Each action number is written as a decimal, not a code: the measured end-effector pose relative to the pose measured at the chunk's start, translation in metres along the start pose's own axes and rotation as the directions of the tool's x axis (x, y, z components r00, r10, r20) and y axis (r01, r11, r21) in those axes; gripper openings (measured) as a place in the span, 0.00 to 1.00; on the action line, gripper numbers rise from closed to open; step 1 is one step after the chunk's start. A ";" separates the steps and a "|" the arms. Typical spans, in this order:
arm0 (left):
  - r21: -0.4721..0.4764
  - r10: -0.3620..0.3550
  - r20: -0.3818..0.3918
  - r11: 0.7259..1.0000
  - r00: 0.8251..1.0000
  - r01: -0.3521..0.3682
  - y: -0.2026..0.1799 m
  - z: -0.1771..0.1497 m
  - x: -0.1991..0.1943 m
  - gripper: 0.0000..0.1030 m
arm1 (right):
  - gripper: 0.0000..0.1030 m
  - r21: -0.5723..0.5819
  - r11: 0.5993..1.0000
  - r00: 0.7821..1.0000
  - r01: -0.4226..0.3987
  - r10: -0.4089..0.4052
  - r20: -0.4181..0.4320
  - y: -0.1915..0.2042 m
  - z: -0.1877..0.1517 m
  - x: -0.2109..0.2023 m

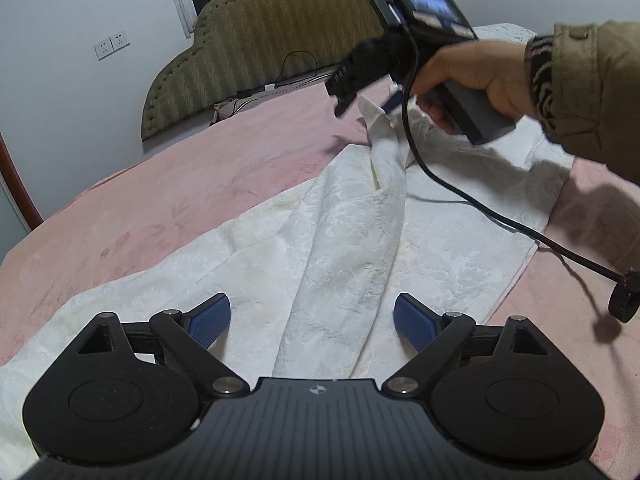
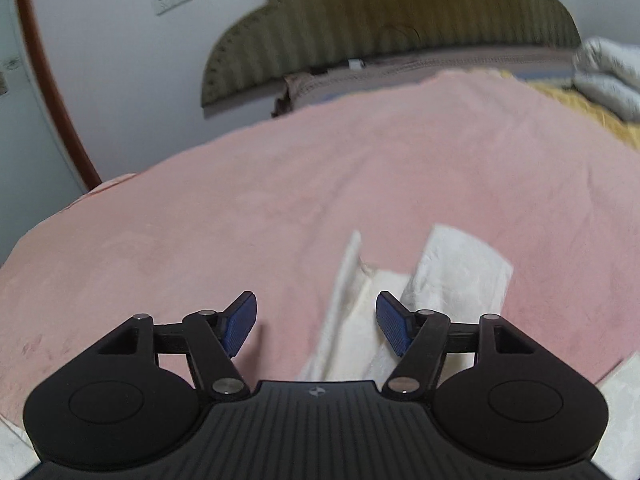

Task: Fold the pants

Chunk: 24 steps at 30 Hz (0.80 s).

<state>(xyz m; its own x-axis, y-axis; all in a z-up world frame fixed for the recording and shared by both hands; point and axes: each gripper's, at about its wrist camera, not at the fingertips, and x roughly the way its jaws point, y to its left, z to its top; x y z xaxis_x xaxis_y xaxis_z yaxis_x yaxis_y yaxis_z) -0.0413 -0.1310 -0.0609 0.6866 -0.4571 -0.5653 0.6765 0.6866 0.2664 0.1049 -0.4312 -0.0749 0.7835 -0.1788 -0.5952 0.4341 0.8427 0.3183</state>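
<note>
White textured pants (image 1: 344, 240) lie spread on the pink bed cover (image 1: 180, 200), with a raised ridge of cloth running up their middle. My left gripper (image 1: 312, 316) hovers open over the near part, its blue pads (image 1: 212, 320) either side of the ridge and off the cloth. At the far end a hand (image 1: 472, 76) holds my right gripper (image 1: 366, 100), blurred, just above a bunched tip of cloth. In the right wrist view the right gripper (image 2: 316, 308) is open; the pants' end (image 2: 460, 276) lies below it, untouched by the pads.
An olive padded headboard (image 1: 272, 48) stands behind the bed, with wall sockets (image 1: 112, 45) to its left. A black cable (image 1: 460, 196) trails from the right gripper across the pants. Folded pale bedding (image 2: 608, 76) and a yellow blanket (image 2: 580, 108) sit at the far right.
</note>
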 end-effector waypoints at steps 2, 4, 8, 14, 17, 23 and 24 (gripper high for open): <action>-0.010 0.002 0.000 1.000 1.000 -0.002 0.001 -0.001 0.001 0.91 | 0.65 0.001 1.000 0.999 -0.022 0.022 0.025 -0.002 -0.002 0.004; -0.020 -0.003 0.000 1.000 1.000 0.003 0.002 -0.001 0.001 0.92 | 0.28 -0.018 1.000 0.999 -0.019 0.019 0.028 -0.002 0.002 0.006; -0.035 -0.017 -0.005 0.999 1.000 0.017 0.003 0.000 0.002 0.89 | 0.06 0.035 0.998 0.997 -0.061 0.060 0.045 -0.017 0.003 0.004; 0.128 0.014 0.054 0.992 0.998 -0.020 -0.021 0.000 -0.010 0.69 | 0.06 0.304 0.887 0.929 -0.347 0.281 0.240 -0.070 -0.006 -0.063; 0.232 0.051 0.096 0.970 0.994 -0.073 -0.039 -0.004 -0.013 0.68 | 0.06 0.377 0.806 0.877 -0.456 0.335 0.345 -0.099 -0.011 -0.108; 0.308 0.105 0.125 0.941 0.987 -0.139 -0.054 -0.003 -0.005 0.50 | 0.06 0.410 0.730 0.816 -0.546 0.354 0.456 -0.131 -0.028 -0.175; 0.309 0.112 0.125 0.940 0.986 -0.146 -0.054 -0.003 -0.004 0.48 | 0.06 0.418 0.715 0.807 -0.560 0.355 0.473 -0.135 -0.032 -0.182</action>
<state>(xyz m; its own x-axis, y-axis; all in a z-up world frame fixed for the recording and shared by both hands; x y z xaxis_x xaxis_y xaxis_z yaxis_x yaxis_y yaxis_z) -0.0810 -0.1646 -0.0754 0.7860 -0.4443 -0.4298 0.6177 0.5372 0.5743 -0.1099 -0.4960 -0.0332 0.9962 -0.0852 -0.0182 0.0578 0.4907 0.8694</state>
